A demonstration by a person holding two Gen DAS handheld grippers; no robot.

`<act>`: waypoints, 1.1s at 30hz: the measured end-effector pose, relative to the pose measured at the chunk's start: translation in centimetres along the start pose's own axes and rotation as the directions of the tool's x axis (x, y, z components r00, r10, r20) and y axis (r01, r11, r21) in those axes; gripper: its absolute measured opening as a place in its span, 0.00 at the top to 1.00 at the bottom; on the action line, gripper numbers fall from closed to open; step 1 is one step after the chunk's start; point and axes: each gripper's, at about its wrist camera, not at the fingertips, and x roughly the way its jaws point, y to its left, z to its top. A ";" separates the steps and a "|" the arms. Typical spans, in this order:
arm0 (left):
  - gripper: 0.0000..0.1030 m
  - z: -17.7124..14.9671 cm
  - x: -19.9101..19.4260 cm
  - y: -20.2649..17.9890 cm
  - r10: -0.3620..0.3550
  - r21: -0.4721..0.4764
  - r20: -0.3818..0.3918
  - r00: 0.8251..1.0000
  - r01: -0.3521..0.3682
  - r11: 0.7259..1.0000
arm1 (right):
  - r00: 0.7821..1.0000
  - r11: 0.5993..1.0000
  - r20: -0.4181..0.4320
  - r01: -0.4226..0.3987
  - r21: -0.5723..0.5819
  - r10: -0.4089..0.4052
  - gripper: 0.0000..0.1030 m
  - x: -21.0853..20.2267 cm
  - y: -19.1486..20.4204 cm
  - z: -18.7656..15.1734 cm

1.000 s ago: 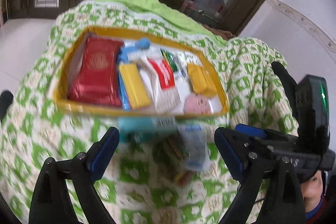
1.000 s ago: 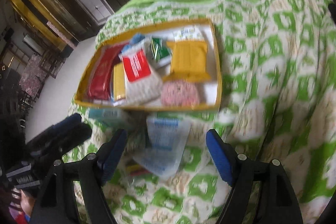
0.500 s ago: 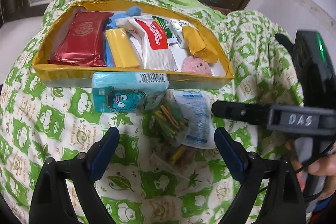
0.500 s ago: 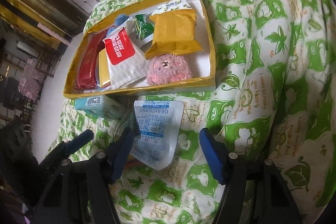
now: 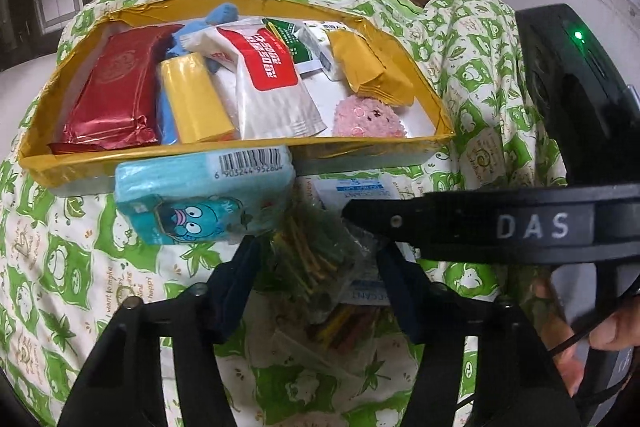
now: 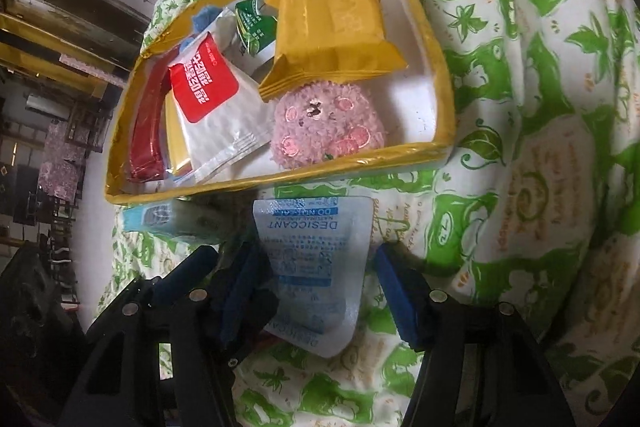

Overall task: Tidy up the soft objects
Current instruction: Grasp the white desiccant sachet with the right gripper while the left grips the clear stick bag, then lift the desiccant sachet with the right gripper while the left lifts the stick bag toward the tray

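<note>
Left claw [image 5: 316, 275]: jaws closing, pointed steeply down. A clear bag of coloured sticks [image 5: 316, 259] lies between the blue pads; whether the pads already press on it cannot be told. The bag lies on the green-and-white quilt [image 5: 80, 259], near the tray. Just left of the bag and far of the left pad, a teal tissue pack [image 5: 204, 199] with a cartoon face and barcode leans against the tray's near wall.

Right claw [image 6: 316, 287]: jaws closing, medium gap. A white desiccant sachet [image 6: 316, 267] with blue print lies flat between the pads. The left pad overlaps its left edge; the right pad stands just beside its right edge, contact not confirmed. In the left wrist view the right claw's black arm crosses in from the right above the sachet [image 5: 352, 187], and a hand [image 5: 600, 331] shows at the right edge.

Yellow tray [image 5: 248, 151]: sits on the quilt, far of both claws. Contents, left to right: red foil packet [image 5: 116, 99], yellow bar [image 5: 196, 99], white packet with red label [image 5: 272, 83], green-and-white sachet [image 5: 296, 43], gold packet [image 5: 372, 71]. A pink plush [image 6: 324, 127] lies at the near right corner, partly under the gold packet. A blue soft item [image 5: 220, 17] shows at the far wall.
</note>
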 end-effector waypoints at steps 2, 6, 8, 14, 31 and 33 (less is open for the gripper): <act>0.55 -0.1 0.1 0.0 -0.012 0.001 -0.008 1.000 0.012 1.000 | 1.000 1.000 0.000 0.009 -0.012 -0.009 0.41 0.2 0.1 0.0; 0.75 -0.4 -0.3 0.5 -0.015 -0.011 -0.009 1.000 0.015 1.000 | 1.000 1.000 0.011 0.015 -0.012 -0.014 0.52 0.3 0.0 0.0; 0.79 -0.5 -0.4 1.1 -0.025 -0.028 -0.015 1.000 0.025 0.999 | 1.000 1.000 0.017 0.015 -0.010 -0.015 0.53 0.0 -0.2 -0.1; 0.83 -1.5 -1.6 2.3 -0.055 -0.059 -0.002 0.998 0.055 0.997 | 0.999 0.999 0.046 0.027 -0.023 -0.025 0.60 -1.5 -0.5 -1.0; 0.83 -2.6 -3.5 2.2 -0.131 -0.086 0.036 0.991 0.134 0.987 | 0.989 0.993 0.148 0.023 -0.113 -0.006 0.62 -4.3 0.8 -1.8; 0.83 -2.5 -3.9 2.0 -0.136 -0.082 0.048 0.990 0.140 0.987 | 0.987 0.993 0.160 0.014 -0.116 0.005 0.62 -4.7 0.8 -1.8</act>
